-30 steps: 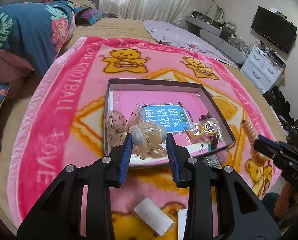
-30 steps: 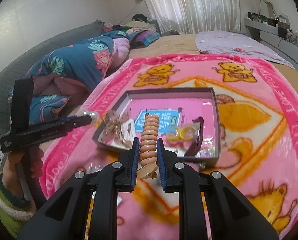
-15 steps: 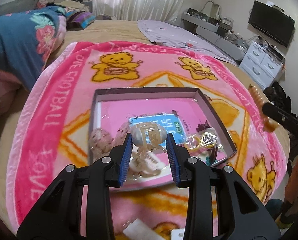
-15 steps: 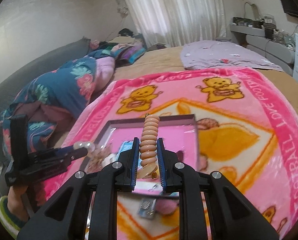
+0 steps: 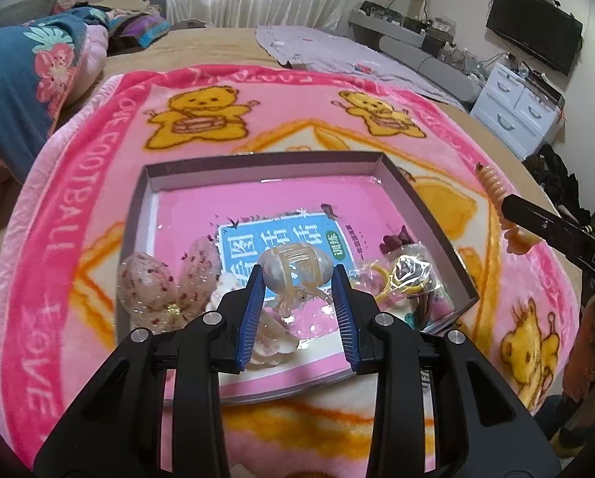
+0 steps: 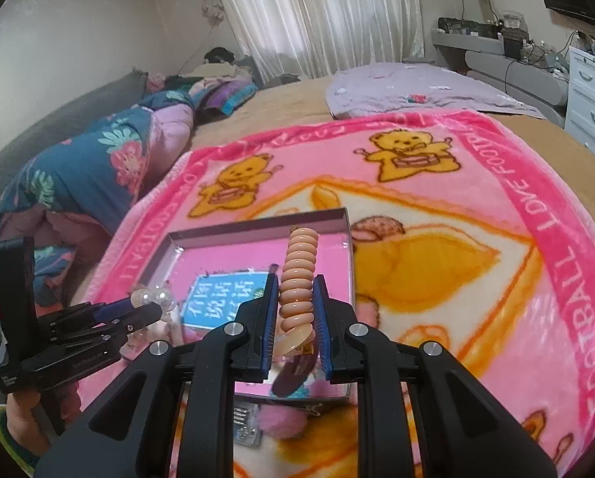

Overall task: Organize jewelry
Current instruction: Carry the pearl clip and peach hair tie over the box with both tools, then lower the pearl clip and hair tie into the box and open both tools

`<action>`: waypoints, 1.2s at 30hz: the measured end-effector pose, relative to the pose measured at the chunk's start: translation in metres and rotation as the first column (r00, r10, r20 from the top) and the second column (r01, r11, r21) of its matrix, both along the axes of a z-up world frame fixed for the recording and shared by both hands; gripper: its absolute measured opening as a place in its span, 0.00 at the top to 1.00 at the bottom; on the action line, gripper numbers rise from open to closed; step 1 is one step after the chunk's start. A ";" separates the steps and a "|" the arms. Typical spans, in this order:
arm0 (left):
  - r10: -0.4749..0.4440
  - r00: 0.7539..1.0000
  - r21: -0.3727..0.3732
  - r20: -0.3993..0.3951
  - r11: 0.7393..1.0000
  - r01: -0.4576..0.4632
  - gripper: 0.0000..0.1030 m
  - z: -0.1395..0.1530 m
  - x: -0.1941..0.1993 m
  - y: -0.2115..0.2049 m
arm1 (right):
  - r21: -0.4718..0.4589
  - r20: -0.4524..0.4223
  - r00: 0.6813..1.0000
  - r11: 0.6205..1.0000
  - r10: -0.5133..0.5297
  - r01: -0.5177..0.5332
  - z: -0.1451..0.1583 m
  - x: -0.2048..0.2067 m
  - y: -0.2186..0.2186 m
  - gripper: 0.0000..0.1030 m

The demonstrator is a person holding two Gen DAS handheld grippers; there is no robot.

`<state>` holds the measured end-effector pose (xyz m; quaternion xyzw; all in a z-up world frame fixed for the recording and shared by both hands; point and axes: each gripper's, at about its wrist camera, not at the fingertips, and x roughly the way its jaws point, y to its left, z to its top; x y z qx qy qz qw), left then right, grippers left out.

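Note:
My left gripper (image 5: 297, 279) is shut on a pearly hair claw clip (image 5: 295, 269) and holds it above the near part of a shallow grey box (image 5: 257, 159) with a pink floor. My right gripper (image 6: 295, 290) is shut on a peach spiral hair tie (image 6: 297, 275) that stands up between the fingers, above the box's (image 6: 257, 219) right side. In the left wrist view the right gripper (image 5: 536, 223) shows at the right with the spiral tie (image 5: 494, 187). In the right wrist view the left gripper (image 6: 138, 306) shows at the left with the clip (image 6: 154, 298).
The box holds a speckled bow clip (image 5: 165, 279), a blue card (image 5: 281, 247), white shell pieces (image 5: 273, 334) and a bag of small hair ties (image 5: 401, 279). It lies on a pink bear blanket (image 5: 98, 199) on a bed. Folded bedding (image 5: 14, 71) lies left; a white dresser (image 5: 516, 107) stands right.
Both grippers have moved forward over the box, still holding their items. The box now looks larger and closer in both views.

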<state>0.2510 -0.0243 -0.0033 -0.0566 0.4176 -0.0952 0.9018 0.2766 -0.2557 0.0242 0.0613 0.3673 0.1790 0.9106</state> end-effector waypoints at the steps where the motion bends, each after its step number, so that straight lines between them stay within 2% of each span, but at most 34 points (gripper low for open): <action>1: -0.003 1.000 0.000 -0.003 1.000 0.003 0.74 -0.002 0.000 -0.002 | -0.011 -0.004 1.000 1.000 -0.002 0.002 -0.004 0.001 0.001 0.84; 13: -0.024 0.999 0.004 -0.037 1.000 0.024 0.74 -0.027 0.008 -0.012 | -0.085 -0.055 0.998 0.996 -0.008 0.004 -0.034 0.010 0.010 0.83; 22: -0.036 0.998 0.011 -0.060 0.999 0.037 0.74 -0.038 0.009 -0.017 | -0.077 -0.107 0.994 0.997 -0.001 -0.007 -0.052 0.017 0.013 0.83; 36: -0.047 0.997 0.020 -0.057 0.999 0.048 0.74 -0.035 0.004 -0.021 | -0.067 -0.153 0.988 0.998 -0.005 -0.006 -0.064 0.020 0.012 0.83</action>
